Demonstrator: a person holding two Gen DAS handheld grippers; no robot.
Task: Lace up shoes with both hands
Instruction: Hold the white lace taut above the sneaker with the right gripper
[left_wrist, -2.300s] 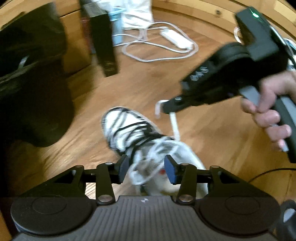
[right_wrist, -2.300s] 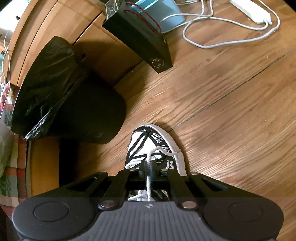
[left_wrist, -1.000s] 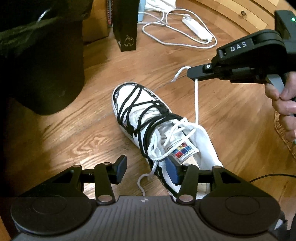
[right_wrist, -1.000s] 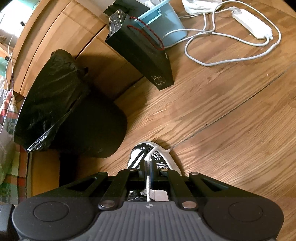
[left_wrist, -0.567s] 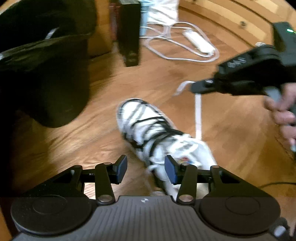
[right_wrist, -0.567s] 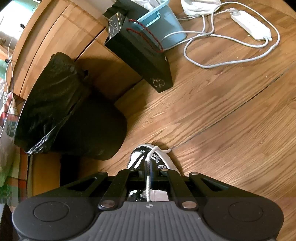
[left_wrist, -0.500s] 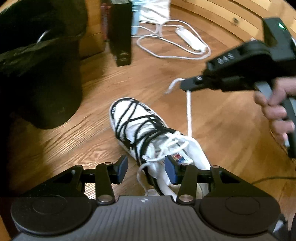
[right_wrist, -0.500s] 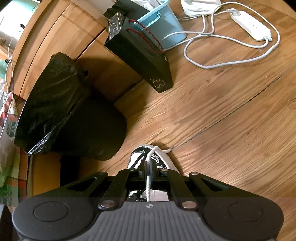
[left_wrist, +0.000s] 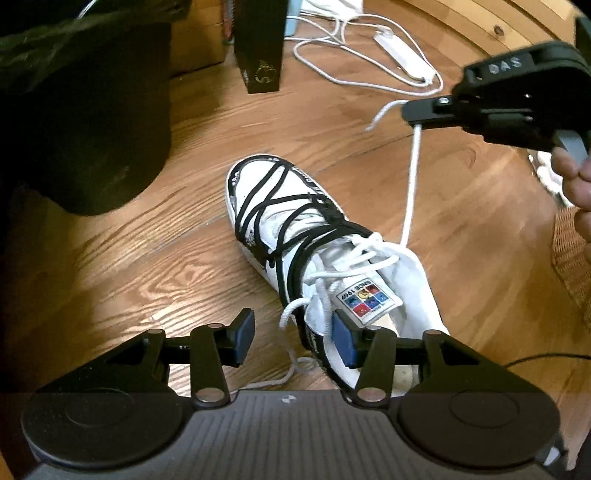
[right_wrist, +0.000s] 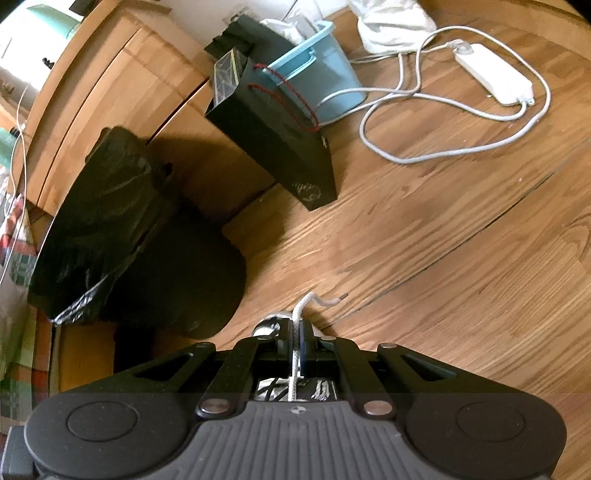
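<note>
Shoe: a white high-top shoe (left_wrist: 325, 258) wrapped in black cords stood on the wooden floor (left_wrist: 129, 258), toe toward the dark bin, collar toward the left wrist camera.
White lace: the white lace (left_wrist: 412, 184) was threaded loosely through the upper eyelets; one end ran taut from the shoe's collar up to the right gripper, the other trailed slack onto the floor beside the shoe.
Right gripper: the right gripper (left_wrist: 408, 110) hung above the floor to the right of the shoe, jaws closed tight on the lace, whose short tip (right_wrist: 325, 301) curled out past the fingers; a hand (left_wrist: 576, 184) held its handle.
Left gripper: the left gripper (left_wrist: 293, 338) hovered over the collar, jaws parted and opening, nothing pressed between the blue pads (left_wrist: 245, 334); the slack lace and the shoe's near side showed in the gap.
Surroundings: a black-bagged bin (right_wrist: 122, 240), a black gift bag (right_wrist: 273, 144), a blue tub (right_wrist: 325, 85) and a white power strip (right_wrist: 495, 75) with its cable lay along the far edge of the floor.
</note>
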